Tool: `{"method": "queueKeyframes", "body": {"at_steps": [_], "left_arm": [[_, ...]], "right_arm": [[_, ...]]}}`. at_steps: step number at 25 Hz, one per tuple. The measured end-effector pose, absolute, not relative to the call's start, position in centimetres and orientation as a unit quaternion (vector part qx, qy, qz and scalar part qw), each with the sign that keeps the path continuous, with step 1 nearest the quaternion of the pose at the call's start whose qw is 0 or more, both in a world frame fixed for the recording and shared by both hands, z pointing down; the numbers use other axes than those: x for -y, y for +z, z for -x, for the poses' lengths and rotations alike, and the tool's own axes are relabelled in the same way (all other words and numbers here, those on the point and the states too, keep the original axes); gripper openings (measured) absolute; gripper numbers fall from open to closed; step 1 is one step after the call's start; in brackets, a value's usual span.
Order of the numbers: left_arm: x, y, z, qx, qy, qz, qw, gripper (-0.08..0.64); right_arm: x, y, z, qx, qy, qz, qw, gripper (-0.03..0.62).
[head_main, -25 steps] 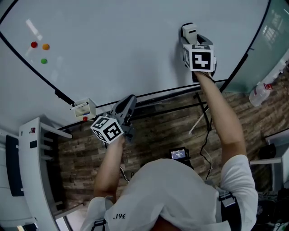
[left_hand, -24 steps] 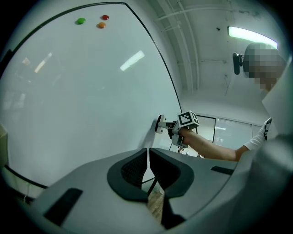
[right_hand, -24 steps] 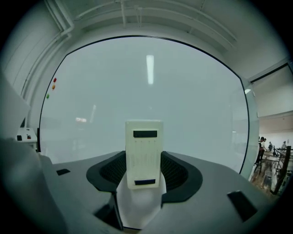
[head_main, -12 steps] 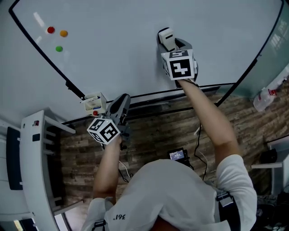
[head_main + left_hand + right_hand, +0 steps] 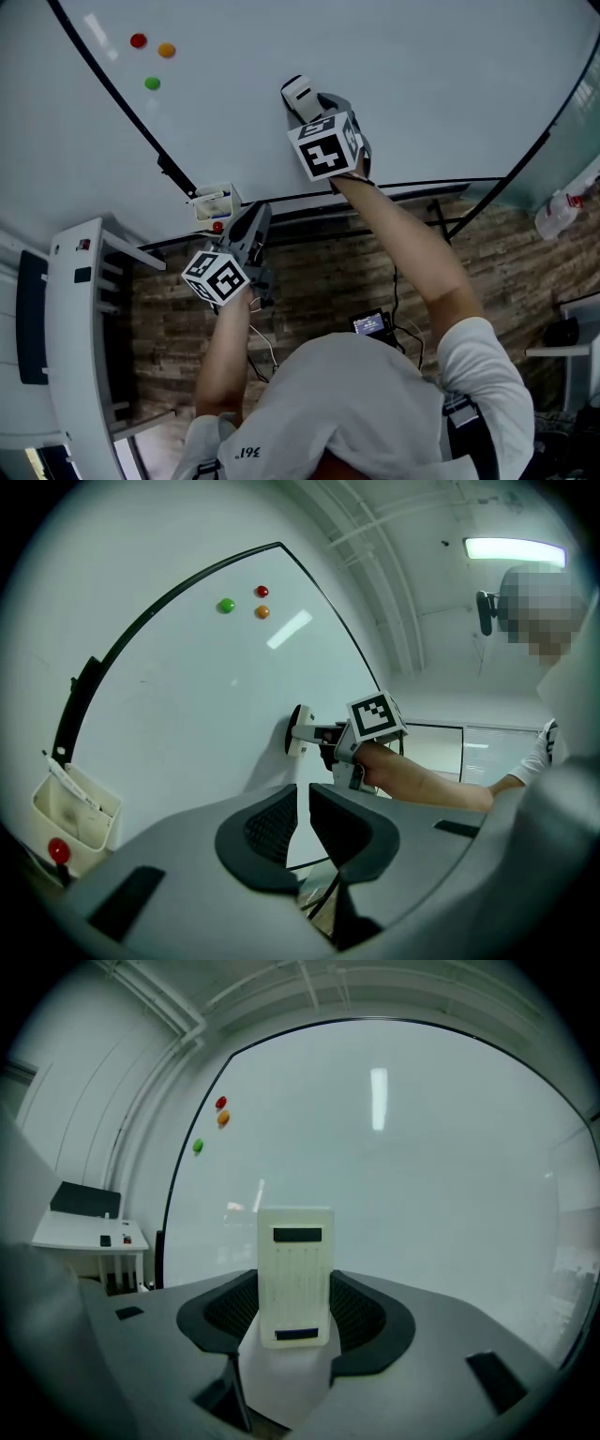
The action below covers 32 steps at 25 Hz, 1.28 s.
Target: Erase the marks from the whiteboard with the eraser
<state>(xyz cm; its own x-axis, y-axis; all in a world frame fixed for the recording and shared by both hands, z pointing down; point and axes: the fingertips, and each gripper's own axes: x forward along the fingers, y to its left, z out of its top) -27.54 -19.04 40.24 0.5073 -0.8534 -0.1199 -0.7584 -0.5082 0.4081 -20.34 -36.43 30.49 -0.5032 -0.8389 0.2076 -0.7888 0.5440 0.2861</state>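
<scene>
The whiteboard [image 5: 441, 84] fills the top of the head view, and I see no marks on its surface. A white block eraser [image 5: 297, 94] is pressed flat against the board, with my right gripper [image 5: 307, 103] shut on it. In the right gripper view the eraser [image 5: 296, 1274] stands upright between the jaws of the right gripper [image 5: 296, 1314]. My left gripper [image 5: 251, 228] hangs below the board's lower edge, shut and holding nothing. From the left gripper view, the left gripper [image 5: 302, 819] faces the eraser [image 5: 297, 731] on the board.
Red [image 5: 139, 40], orange [image 5: 166, 50] and green [image 5: 152, 82] magnets sit near the board's upper left. A small white holder [image 5: 214, 204] hangs on the frame beside my left gripper. A white cabinet [image 5: 80, 347] stands at left, a spray bottle [image 5: 561, 212] at right.
My right gripper has slid the eraser leftward across the board, toward the magnets. The left gripper has stayed about where it was, below the board's edge.
</scene>
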Motion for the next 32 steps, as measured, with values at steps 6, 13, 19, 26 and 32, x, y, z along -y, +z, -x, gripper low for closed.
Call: {"method": "queueKeyframes", "body": {"at_steps": [6,13,19,26,32], "left_arm": [[18.8,40.8,28.7,0.475,-0.156,-0.852,0.158,0.028],[19.2,40.5,27.0,0.463,-0.156,-0.857,0.161,0.028],[19.9,40.4,24.6,0.453,-0.153,-0.863,0.162,0.028],[21.0,40.4,22.1,0.447,-0.148,-0.866,0.167,0.028],[22.1,40.0,19.6,0.437,-0.148,-0.872,0.166,0.028]], "right_arm": [[37.9,31.7,21.1,0.854,-0.075,-0.482,0.18,0.253],[38.4,31.5,19.3,0.846,-0.078,-0.494,0.187,0.253],[39.0,31.1,16.2,0.843,-0.072,-0.5,0.187,0.253],[39.8,30.8,13.0,0.841,-0.071,-0.503,0.187,0.253],[40.3,30.5,10.3,0.839,-0.071,-0.506,0.188,0.253]]}}
